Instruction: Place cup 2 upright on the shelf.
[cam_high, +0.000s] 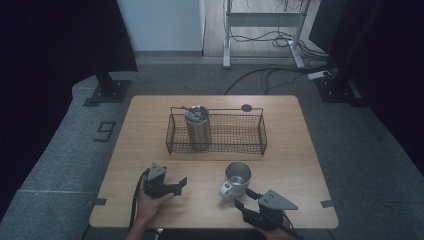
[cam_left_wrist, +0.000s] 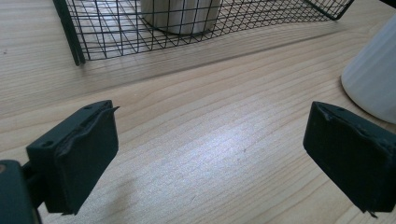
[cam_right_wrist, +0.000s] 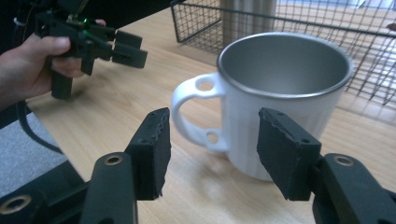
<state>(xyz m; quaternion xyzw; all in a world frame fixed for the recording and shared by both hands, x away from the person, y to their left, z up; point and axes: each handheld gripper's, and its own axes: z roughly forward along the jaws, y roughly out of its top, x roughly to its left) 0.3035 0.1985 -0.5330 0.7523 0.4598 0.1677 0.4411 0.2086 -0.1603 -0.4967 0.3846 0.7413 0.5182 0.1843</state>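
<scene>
A white mug (cam_high: 236, 180) with a steel inside stands on the wooden table (cam_high: 150, 140), its handle (cam_right_wrist: 194, 116) toward the near left. My right gripper (cam_high: 244, 202) is open just in front of the mug (cam_right_wrist: 280, 93), its jaws level with the handle and not touching it. My left gripper (cam_high: 181, 185) is open over bare wood at the near left, held in a hand (cam_right_wrist: 28, 65); the mug's side (cam_left_wrist: 373, 79) lies to its right. A steel tumbler (cam_high: 198, 126) with a lid stands in the left end of a black wire basket (cam_high: 250, 131).
A small dark round disc (cam_high: 246, 107) lies on the table behind the basket. Dark stands (cam_high: 107, 90) and cables (cam_high: 270, 75) lie on the grey floor beyond the table. Bare wood spreads between the basket (cam_left_wrist: 93, 37) and my grippers.
</scene>
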